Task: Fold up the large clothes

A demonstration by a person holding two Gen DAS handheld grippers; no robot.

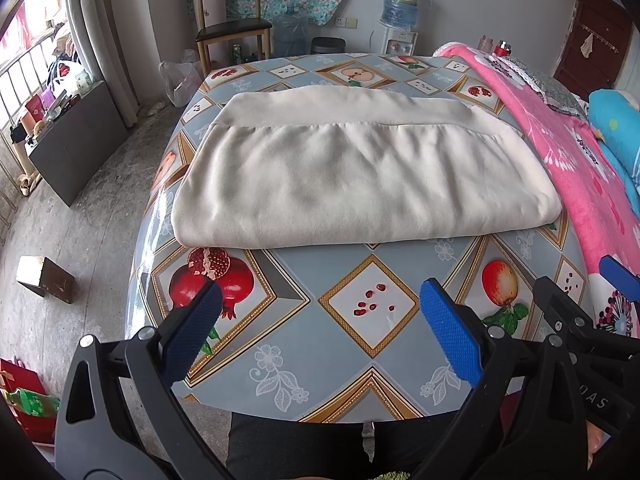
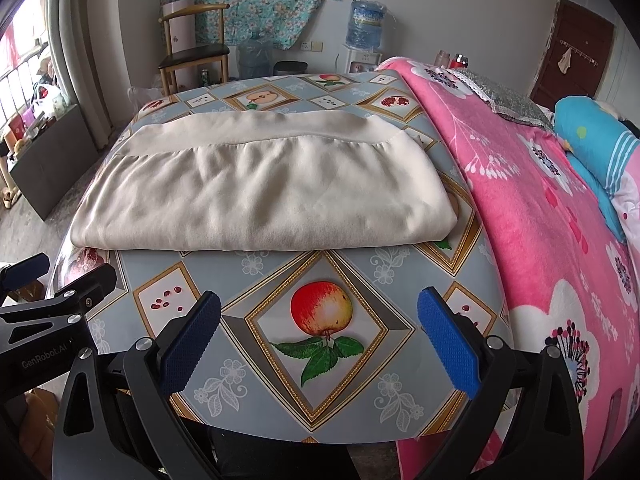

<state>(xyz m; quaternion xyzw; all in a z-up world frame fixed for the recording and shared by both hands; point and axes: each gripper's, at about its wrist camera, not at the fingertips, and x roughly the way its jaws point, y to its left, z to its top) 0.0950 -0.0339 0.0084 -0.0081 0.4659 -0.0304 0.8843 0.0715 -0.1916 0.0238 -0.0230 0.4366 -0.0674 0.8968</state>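
A cream garment (image 1: 352, 172) lies folded into a flat rectangle on the table with the fruit-pattern cloth (image 1: 320, 340), its wide ribbed hem band at the far side. It also shows in the right wrist view (image 2: 260, 192). My left gripper (image 1: 320, 300) is open and empty, held near the table's front edge, short of the garment. My right gripper (image 2: 318, 312) is open and empty, beside the left one at the front edge. The right gripper shows at the right of the left wrist view (image 1: 580, 304), and the left gripper at the left of the right wrist view (image 2: 52, 284).
A bed with a pink flowered blanket (image 2: 540, 220) runs along the table's right side, with a blue pillow (image 2: 592, 144). A wooden chair (image 1: 228, 28), a water dispenser (image 1: 400, 20) and a bin stand beyond the far edge. A small box (image 1: 46, 278) lies on the floor at left.
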